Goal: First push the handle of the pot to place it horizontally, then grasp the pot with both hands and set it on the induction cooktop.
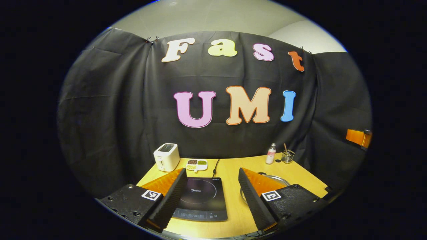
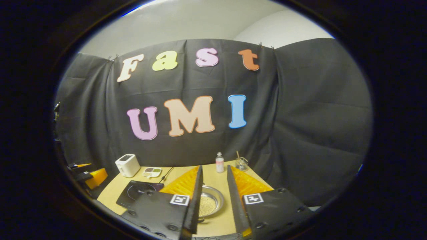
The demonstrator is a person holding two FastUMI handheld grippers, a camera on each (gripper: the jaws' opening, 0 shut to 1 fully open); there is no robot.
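Both grippers hung above the near edge of a round light wooden table [image 1: 233,173] backed by the black cloth wall.

Left gripper view: the left gripper [image 1: 210,196] had its fingers spread wide apart and held nothing. Between them, flat on the table, lay the black glass induction cooktop [image 1: 201,200], its control strip toward the camera and its black cord [image 1: 216,166] running off toward the back. The shallow round metal pot [image 1: 278,181] sat on the table to the right of the cooktop, apart from it and mostly hidden behind the right-hand finger.

Right gripper view: the right gripper [image 2: 213,200] was open to a narrower gap, also empty. The pot [image 2: 213,200] lay between and beyond its fingers, its bottom covered with small pale grains; the handle could not be made out. The cooktop [image 2: 138,193] lay to the left of the pot, and the left gripper [image 2: 88,175] appeared at the far left edge.

Along the back of the table stood a white two-slot toaster [image 1: 166,156], a white divided dish [image 1: 196,164] of dark and green contents, a small clear bottle with a pink label [image 1: 271,155] and a clear glass holding a stick [image 1: 287,156].
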